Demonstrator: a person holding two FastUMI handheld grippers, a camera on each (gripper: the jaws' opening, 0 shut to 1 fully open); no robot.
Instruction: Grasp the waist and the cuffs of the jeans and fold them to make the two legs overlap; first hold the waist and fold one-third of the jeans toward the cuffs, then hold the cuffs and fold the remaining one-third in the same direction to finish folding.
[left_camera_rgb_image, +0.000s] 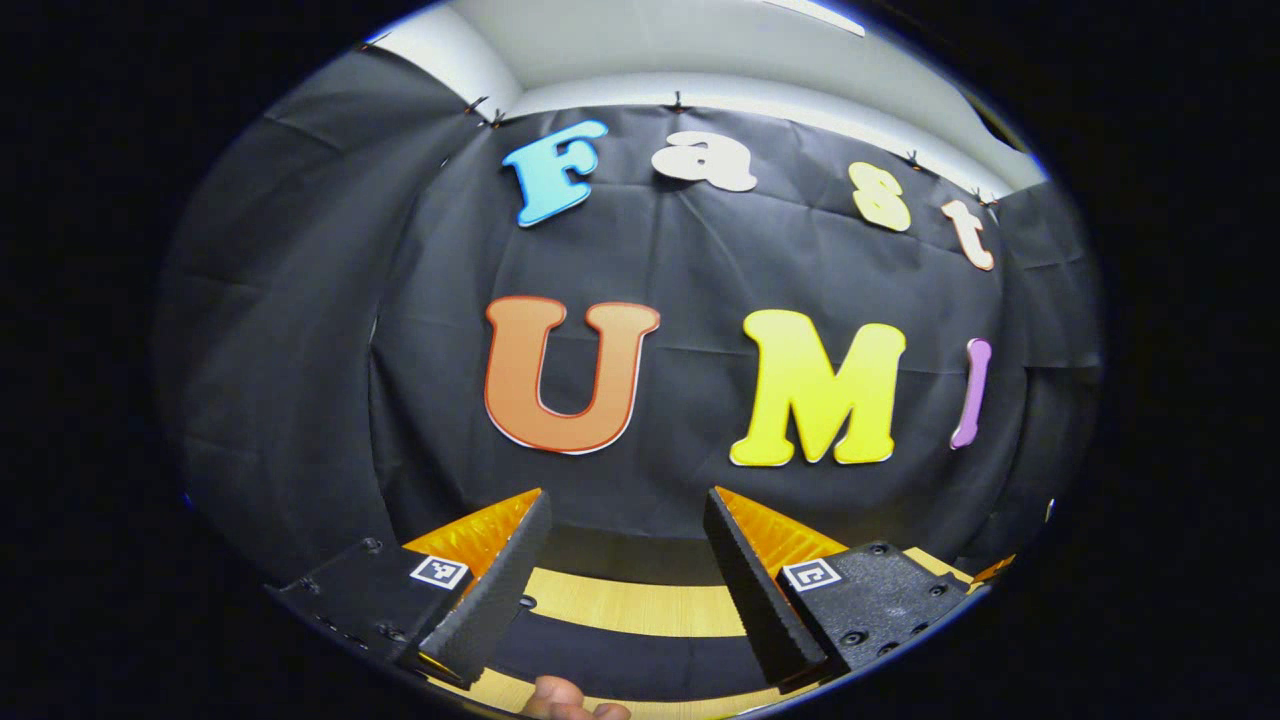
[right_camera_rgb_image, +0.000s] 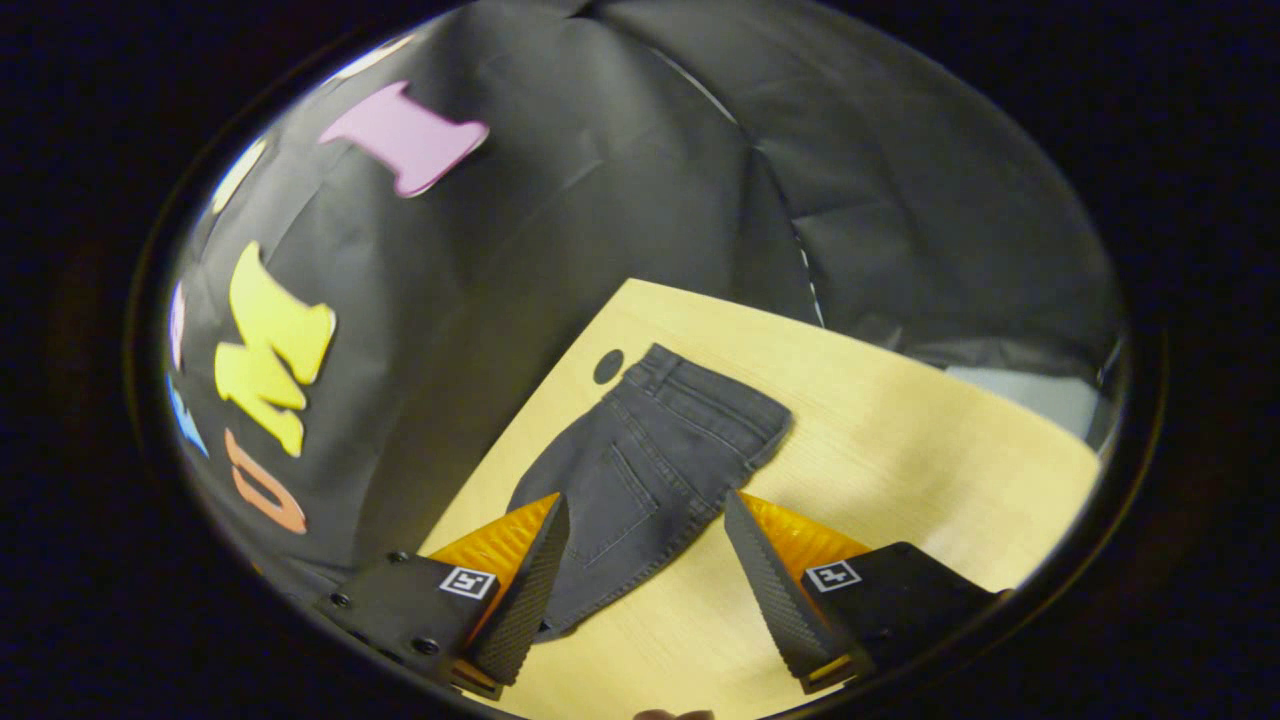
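Note:
Dark grey jeans lie flat on the light wooden table in the right gripper view, waistband toward the far end and a back pocket showing. My right gripper hovers above them, open, nothing between its fingers. In the left gripper view my left gripper is also open and empty, held level and facing the booth wall. Below it a dark band of the jeans crosses the table. The legs and cuffs are hidden below the fingers.
A small dark round hole sits in the tabletop beside the waistband. Bare wood stretches to the right of the jeans. A fingertip shows at the bottom of the left gripper view. Black cloth walls close in behind the table.

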